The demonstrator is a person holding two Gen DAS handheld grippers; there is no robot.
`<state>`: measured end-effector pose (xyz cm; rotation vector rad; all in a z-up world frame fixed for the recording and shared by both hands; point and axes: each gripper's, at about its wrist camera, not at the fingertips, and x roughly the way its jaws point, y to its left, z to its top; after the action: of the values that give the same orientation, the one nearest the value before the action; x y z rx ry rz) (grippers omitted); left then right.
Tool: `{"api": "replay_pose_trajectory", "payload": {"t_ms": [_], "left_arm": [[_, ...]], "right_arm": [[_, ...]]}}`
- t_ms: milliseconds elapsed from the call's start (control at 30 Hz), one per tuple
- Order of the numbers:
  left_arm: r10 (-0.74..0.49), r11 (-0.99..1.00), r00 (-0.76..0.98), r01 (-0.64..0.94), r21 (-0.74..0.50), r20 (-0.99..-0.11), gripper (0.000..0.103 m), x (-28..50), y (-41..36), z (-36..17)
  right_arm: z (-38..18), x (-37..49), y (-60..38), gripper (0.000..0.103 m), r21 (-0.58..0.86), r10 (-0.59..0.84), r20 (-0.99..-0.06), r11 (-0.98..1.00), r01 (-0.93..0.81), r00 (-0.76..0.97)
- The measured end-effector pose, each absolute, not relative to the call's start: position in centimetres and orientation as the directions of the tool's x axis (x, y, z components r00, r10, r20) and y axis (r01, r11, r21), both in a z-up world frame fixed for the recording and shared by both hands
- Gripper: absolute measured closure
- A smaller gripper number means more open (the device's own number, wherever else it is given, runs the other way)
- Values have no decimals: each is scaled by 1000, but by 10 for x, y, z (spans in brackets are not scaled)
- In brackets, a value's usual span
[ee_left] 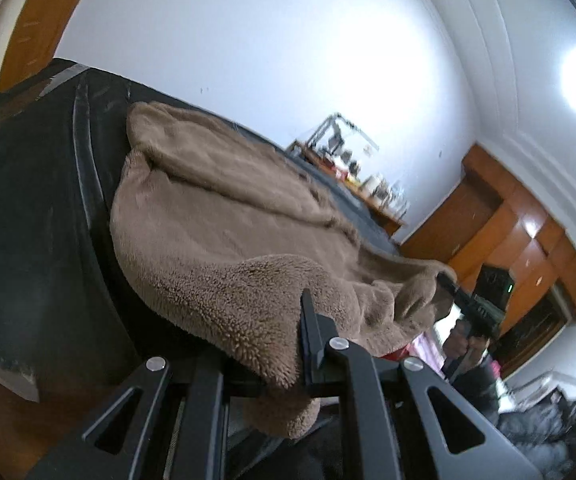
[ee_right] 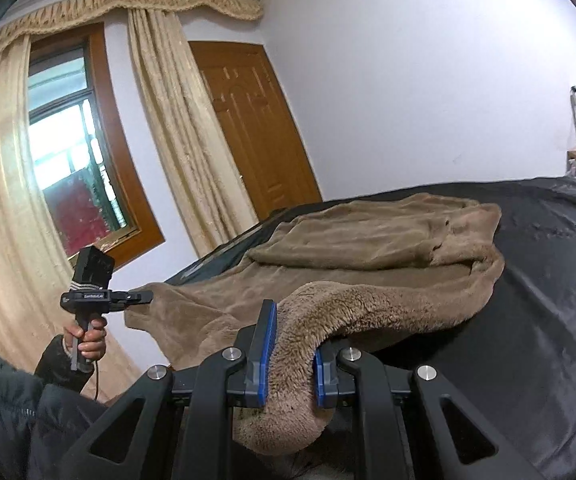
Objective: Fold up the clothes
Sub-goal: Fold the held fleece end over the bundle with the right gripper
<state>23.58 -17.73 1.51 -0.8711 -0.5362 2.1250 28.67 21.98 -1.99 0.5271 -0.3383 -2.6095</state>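
Observation:
A brown fleece garment (ee_left: 215, 224) lies spread on a black-covered bed (ee_left: 27, 208). My left gripper (ee_left: 275, 356) is shut on the garment's near fluffy edge, which hangs down between its fingers. In the right wrist view the same garment (ee_right: 368, 236) lies partly folded on the bed (ee_right: 560, 264). My right gripper (ee_right: 290, 356), with blue pads (ee_right: 267, 344), is shut on another near corner of the fleece. The left gripper (ee_right: 143, 297) also shows there at the left, held by a hand and clamped on the garment's edge, lifted off the bed.
A wooden door (ee_right: 255, 128), beige curtains (ee_right: 175, 120) and a window (ee_right: 75, 160) stand behind the bed. A wooden side table with clutter (ee_left: 368, 184) and wooden wardrobes (ee_left: 520, 240) line the far wall. The person's dark jacket (ee_right: 15, 408) is at lower left.

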Motion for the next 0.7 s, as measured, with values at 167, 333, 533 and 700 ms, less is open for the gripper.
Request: {"api": "replay_pose_trajectory", "payload": {"t_ms": [167,333,533,700], "left_arm": [[771,-616,-531,-483,-623,-350,89,214,-185,41],[761,-623,-555,-478,-620,-337,89,189,-179,62],[747,-633,-579,-472,-614,-326,89,156,-169,83],[738,-641,-588,-462,-613,-330,89,123,-159,93]], "right_arm": [[4,272,227,86,286,-403,-288,-902,324,-869],[25,251,225,86,243,-348,-288,-928,284,-892],[52,224,223,86,182,-269,-303,-958,222,-914],[66,191,228,86,164,-202,-322,-974,155,-925]]}}
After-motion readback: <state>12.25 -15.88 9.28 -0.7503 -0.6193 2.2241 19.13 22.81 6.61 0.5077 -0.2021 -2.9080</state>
